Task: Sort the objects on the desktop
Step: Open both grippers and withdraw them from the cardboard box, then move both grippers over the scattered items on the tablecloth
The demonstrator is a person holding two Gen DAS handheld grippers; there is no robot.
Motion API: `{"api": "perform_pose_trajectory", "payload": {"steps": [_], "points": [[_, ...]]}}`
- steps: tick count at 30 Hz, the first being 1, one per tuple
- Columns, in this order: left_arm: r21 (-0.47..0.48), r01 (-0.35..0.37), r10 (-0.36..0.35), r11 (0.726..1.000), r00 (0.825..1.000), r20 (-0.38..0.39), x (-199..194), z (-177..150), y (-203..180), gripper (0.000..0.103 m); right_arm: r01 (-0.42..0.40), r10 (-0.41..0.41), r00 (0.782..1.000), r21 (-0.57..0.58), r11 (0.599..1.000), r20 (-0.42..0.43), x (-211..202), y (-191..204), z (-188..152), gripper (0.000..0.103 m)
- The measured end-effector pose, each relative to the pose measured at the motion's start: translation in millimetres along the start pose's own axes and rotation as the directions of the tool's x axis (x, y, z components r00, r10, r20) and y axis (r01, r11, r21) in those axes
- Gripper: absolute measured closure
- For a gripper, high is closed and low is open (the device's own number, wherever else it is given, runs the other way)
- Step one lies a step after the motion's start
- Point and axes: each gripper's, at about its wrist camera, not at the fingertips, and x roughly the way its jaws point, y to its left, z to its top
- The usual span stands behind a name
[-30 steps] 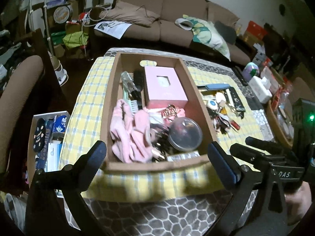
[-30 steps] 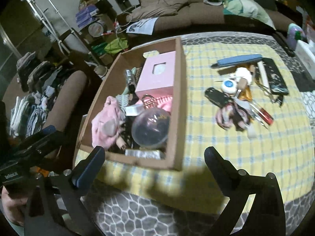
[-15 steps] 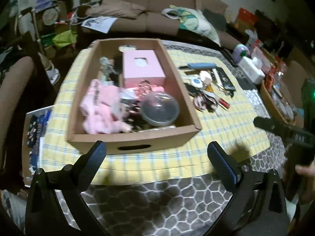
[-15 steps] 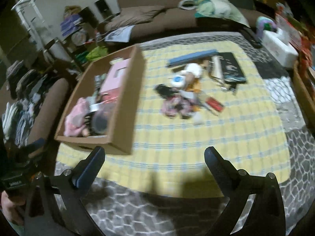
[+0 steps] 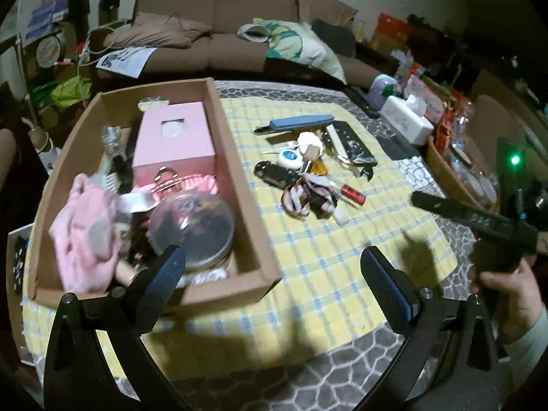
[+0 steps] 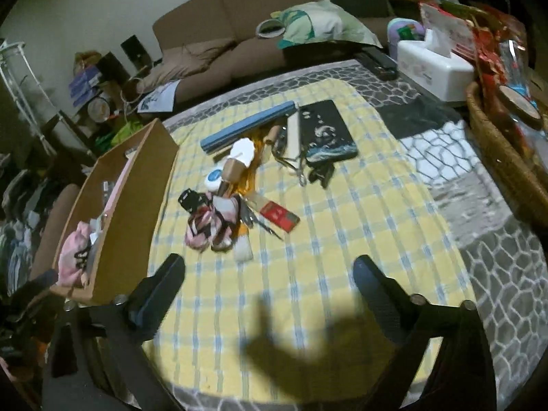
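Both grippers angle down over the near cloth (image 6: 308, 274): left gripper (image 5: 272, 270) fingers apart, empty; right gripper (image 6: 269, 279) jaws closing, nothing between

A brown sofa (image 5: 219, 34) behind the worktop.
A patterned cushion (image 6: 322, 25) and a loose paper (image 5: 125, 60) lie on the sofa. A white tissue box (image 6: 435, 63) sits beside a wicker basket (image 6: 496, 144) at the worktop's right edge, off the yellow checked cloth (image 6: 342, 239).

the cardboard box (image 6: 137, 185) wall hides most of its contents in the right wrist view.
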Motion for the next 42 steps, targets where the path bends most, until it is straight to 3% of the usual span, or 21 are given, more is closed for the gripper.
{"api": "perform_pose_trajectory", "payload": {"steps": [4,10,18,20,21,22,25,31,37,42], "points": [[-0.01,0.025,-0.026,1.0,0.999,-0.041,18.5,9.6,-4.9,0.0,-0.038,0.036,0.998,-0.052,0.998,-0.042,31.6,17.8,7.4,0.029],[0.044,0.028,-0.025,0.999,0.998,-0.065,36.6,21.1,-12.2,0.0,-0.041,0.027,0.995,-0.15,0.988,-0.093,80.5,46.6,15.0,0.046],[-0.019,0.098,-0.099,0.995,0.989,-0.111,41.1,24.9,-10.9,0.0,-0.054,0.029,0.986,-0.153,0.987,-0.162,133.2,56.6,20.3,0.049],[-0.02,0.109,-0.111,0.994,0.988,-0.11,39.6,25.9,-14.0,0.0,-0.032,0.004,0.986,-0.169,0.985,-0.168,139.3,59.2,18.8,0.067],[-0.015,0.112,-0.113,0.994,0.988,-0.107,38.7,26.1,-16.0,0.0,-0.042,0.014,0.985,-0.16,0.986,-0.174,140.9,58.2,18.7,0.086],[-0.011,0.11,-0.11,0.994,0.988,-0.106,38.4,26.2,-17.8,0.0,-0.06,0.035,0.983,-0.132,0.989,-0.183,141.9,55.8,19.1,0.087],[-0.005,0.107,-0.107,0.994,0.988,-0.107,37.9,25.0,-19.5,0.0,-0.094,0.086,0.983,-0.042,0.995,-0.16,131.4,42.8,21.4,0.096],[-0.011,0.109,-0.109,0.994,0.988,-0.11,39.0,20.5,-22.1,0.0,-0.159,0.159,0.987,0.037,0.987,0.006,66.2,23.0,39.9,0.096],[0.041,0.117,-0.111,0.992,0.987,-0.112,44.7,16.4,-46.1,0.0,-0.233,0.22,0.958,0.053,0.971,0.184,-11.8,11.1,58.2,0.096],[0.106,0.122,-0.109,0.987,0.986,-0.125,56.5,9.0,-73.4,0.0,-0.258,0.243,0.93,0.019,0.966,0.275,-54.4,5.8,73.9,0.096]]}}
